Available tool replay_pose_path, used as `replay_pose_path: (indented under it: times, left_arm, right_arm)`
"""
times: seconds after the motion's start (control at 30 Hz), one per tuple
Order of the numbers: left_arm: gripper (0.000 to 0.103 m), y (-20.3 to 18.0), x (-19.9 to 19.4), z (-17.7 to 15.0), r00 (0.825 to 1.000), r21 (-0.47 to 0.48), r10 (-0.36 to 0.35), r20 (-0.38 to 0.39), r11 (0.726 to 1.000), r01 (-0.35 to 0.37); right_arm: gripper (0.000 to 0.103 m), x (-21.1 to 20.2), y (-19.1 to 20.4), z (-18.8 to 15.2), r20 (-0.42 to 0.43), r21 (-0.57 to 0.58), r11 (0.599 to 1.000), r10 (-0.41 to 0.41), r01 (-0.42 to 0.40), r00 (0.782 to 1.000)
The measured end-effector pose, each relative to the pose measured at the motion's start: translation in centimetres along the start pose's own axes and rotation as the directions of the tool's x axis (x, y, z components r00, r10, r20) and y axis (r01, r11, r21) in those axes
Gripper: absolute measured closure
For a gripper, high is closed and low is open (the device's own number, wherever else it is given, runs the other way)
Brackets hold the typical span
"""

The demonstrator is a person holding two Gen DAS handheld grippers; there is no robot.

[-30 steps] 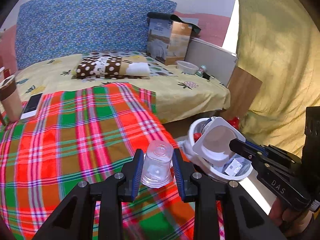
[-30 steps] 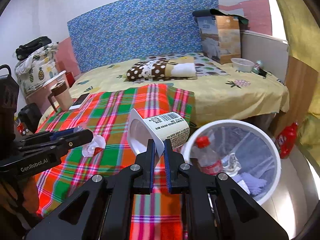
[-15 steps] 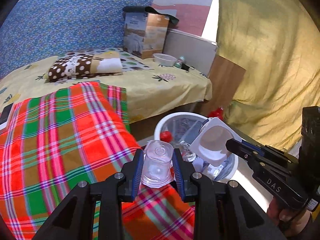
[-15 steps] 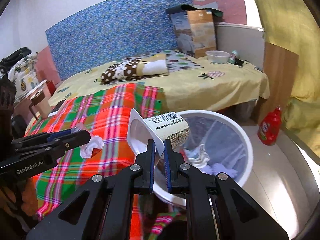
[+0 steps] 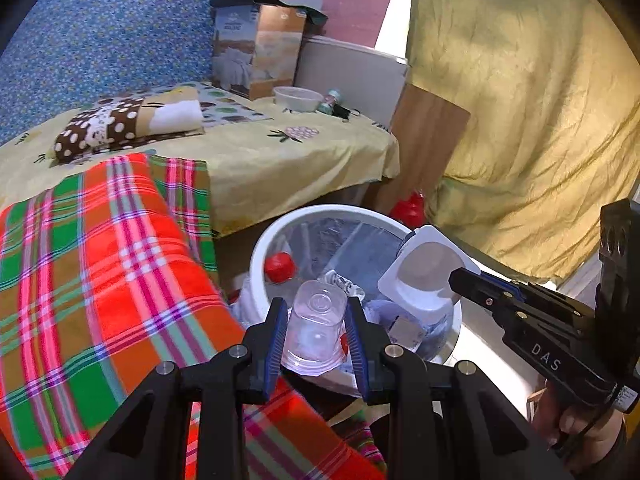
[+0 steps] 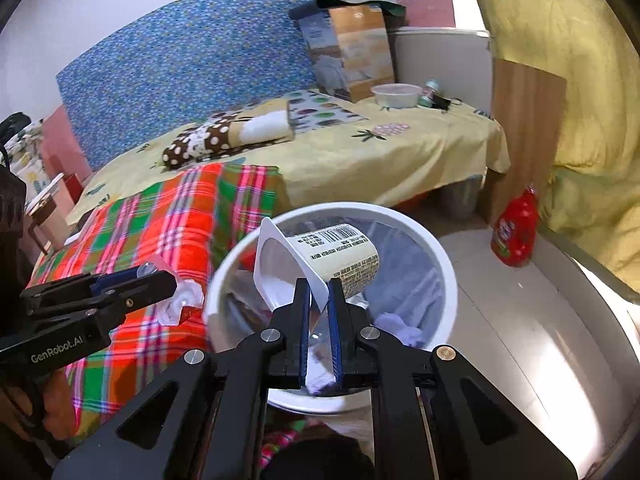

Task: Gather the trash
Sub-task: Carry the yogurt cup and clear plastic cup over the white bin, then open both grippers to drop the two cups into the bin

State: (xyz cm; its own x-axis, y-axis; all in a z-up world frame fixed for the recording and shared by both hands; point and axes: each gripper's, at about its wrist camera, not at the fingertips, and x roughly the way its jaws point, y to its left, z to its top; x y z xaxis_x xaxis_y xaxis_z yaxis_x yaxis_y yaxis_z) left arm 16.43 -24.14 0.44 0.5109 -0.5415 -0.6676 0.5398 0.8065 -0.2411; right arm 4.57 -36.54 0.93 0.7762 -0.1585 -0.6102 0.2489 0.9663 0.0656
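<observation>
My left gripper [image 5: 316, 316] is shut on a clear plastic cup [image 5: 314, 330], held at the near rim of the white trash bin [image 5: 280, 236]. My right gripper [image 6: 319, 292] is shut on the rim of a white yogurt cup [image 6: 340, 252] with a barcode label, held over the bin's opening [image 6: 448, 276]. The yogurt cup also shows in the left wrist view [image 5: 424, 276], with the right gripper [image 5: 454, 278] coming in from the right. The left gripper shows at the left of the right wrist view [image 6: 174, 280]. The bin holds a red-capped bottle [image 5: 280, 266] and crumpled wrappers.
A plaid blanket [image 5: 100, 260] covers the bed's near end, left of the bin. A spotted pillow [image 5: 128, 124], a cardboard box [image 5: 260, 44] and a bowl [image 5: 298, 98] lie farther back. A red bottle [image 6: 516, 228] stands on the floor by a wooden board [image 6: 524, 128].
Both grippers have moved right, off the blanket, to the bin. The yogurt cup now hangs over the bin's opening and the clear cup has reached its near rim. Both grips are unchanged.
</observation>
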Motion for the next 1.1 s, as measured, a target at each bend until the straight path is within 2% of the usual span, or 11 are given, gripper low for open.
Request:
replay_pose_path:
  times: [0.5,0.8,0.87,0.93,1.1]
  left_arm:
    - [0.073,-0.5,5.1,-0.2,0.997,0.004,-0.024,-0.080,1.000,0.025]
    - [0.073,-0.8,6.2,0.0,0.996,0.010,-0.029,-0.087,0.999,0.030]
    - [0.071,-0.7,6.1,0.0,0.996,0.006,-0.034,-0.081,0.999,0.035]
    - [0.062,-0.7,6.0,0.1,0.997,0.001,-0.040,-0.070,0.999,0.041]
    - [0.061,-0.5,5.1,0.2,0.998,-0.006,-0.042,-0.049,0.999,0.041]
  right_arm:
    - [0.092,2.0,-1.5,0.0,-0.060,0.011,1.000,-0.019,0.020,0.998]
    - [0.091,3.0,-2.1,0.0,-0.100,0.026,0.999,-0.020,0.023,0.995]
    - [0.089,2.9,-2.1,0.0,-0.098,0.025,0.999,-0.020,0.022,0.995]
    - [0.080,2.7,-2.1,0.0,-0.090,0.024,0.999,-0.023,0.025,0.996]
    - [0.077,2.4,-1.9,0.2,-0.080,0.024,0.999,-0.025,0.027,0.996]
